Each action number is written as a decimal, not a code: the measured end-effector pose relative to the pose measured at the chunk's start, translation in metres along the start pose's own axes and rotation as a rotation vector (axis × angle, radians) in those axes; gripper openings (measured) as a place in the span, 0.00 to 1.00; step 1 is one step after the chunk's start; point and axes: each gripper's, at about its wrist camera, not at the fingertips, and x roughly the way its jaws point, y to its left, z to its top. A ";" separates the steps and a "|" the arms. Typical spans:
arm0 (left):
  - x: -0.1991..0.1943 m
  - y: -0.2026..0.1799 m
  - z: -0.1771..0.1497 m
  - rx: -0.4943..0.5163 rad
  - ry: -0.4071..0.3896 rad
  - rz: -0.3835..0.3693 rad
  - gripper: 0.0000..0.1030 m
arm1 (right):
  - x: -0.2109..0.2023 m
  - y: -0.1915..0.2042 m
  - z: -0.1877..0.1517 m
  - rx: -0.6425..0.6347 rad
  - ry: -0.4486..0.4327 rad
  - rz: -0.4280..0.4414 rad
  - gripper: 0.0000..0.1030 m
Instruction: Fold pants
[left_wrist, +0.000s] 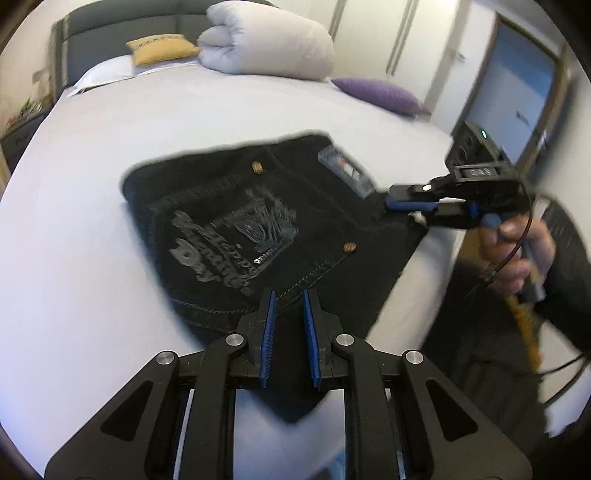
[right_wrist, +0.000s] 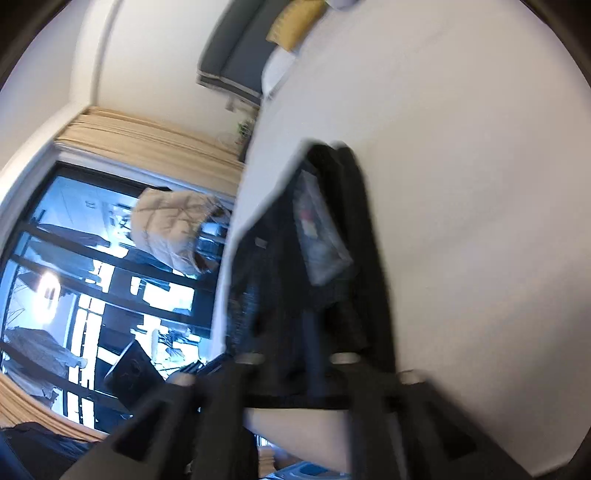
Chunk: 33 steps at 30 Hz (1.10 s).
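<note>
Black jeans (left_wrist: 266, 225) with a grey printed back pocket and a paper tag lie folded on the white bed (left_wrist: 92, 221). My left gripper (left_wrist: 290, 306) hovers over the jeans' near edge, its blue pads a small gap apart with nothing between them. My right gripper (left_wrist: 410, 203) shows in the left wrist view at the jeans' right edge, near the waistband, fingers close together. In the blurred right wrist view the jeans (right_wrist: 295, 266) fill the space in front of the right gripper (right_wrist: 314, 332); whether it grips the cloth is unclear.
A rolled white duvet (left_wrist: 266, 40), a yellow pillow (left_wrist: 159, 48) and a purple pillow (left_wrist: 380, 94) lie at the head of the bed. A grey headboard (left_wrist: 110, 22) stands behind. A dark window (right_wrist: 92, 277) with beige curtains is beside the bed.
</note>
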 end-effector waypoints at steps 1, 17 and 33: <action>-0.012 0.003 0.003 -0.009 -0.027 0.009 0.14 | -0.007 0.008 0.005 -0.025 -0.027 0.002 0.77; 0.041 0.118 0.020 -0.593 0.116 -0.141 0.80 | 0.065 -0.030 0.078 0.070 0.223 -0.216 0.71; 0.068 0.106 0.037 -0.544 0.206 -0.127 0.23 | 0.106 0.016 0.068 -0.100 0.258 -0.437 0.26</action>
